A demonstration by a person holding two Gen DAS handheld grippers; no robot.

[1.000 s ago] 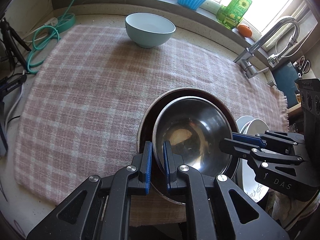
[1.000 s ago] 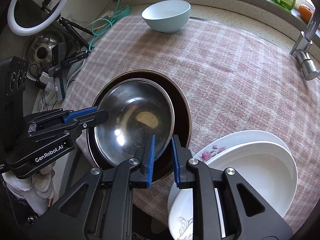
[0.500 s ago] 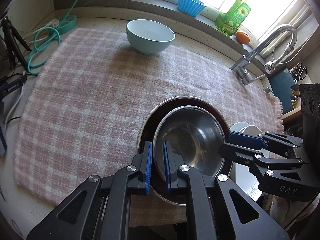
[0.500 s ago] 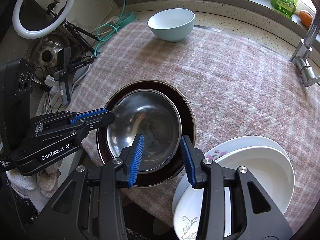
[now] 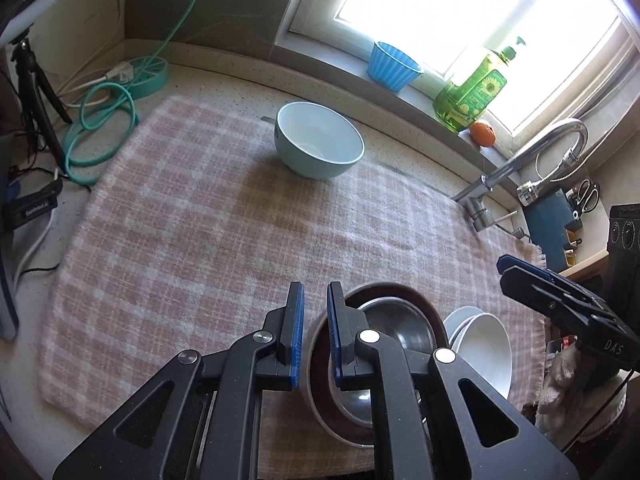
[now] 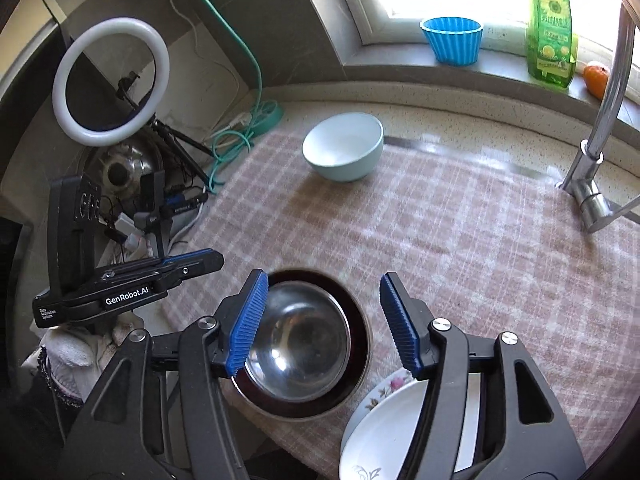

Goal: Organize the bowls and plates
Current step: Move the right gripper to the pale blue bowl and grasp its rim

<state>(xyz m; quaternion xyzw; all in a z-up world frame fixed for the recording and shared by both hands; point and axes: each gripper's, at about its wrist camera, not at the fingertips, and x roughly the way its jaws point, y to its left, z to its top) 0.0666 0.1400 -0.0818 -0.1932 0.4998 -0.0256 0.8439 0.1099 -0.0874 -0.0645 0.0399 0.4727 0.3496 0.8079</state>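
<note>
Right hand-held gripper [image 6: 322,322] just opened wide off shiny steel bowl [image 6: 298,354], now nested in dark round dish [image 6: 358,344] at bench's near edge; left hand-held gripper [image 5: 314,334] narrow, empty.

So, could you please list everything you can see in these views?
Steel bowl: one, silver, nested in brown dish.
Brown dish: one, dark brown, cloth's near edge.
White plates: two, stacked, right of dish.
Pale bowl: one, light blue, cloth's far side.
Checked cloth: one, pink, over counter.
Cup, bottle, orange: one each, blue, green, orange, windowsill.
Tap: one, chrome, right.
Ring light: one, white, left.
Left claw: one, black, shut, empty.
Right claw: one, black, jaws just been opening, empty.
</note>
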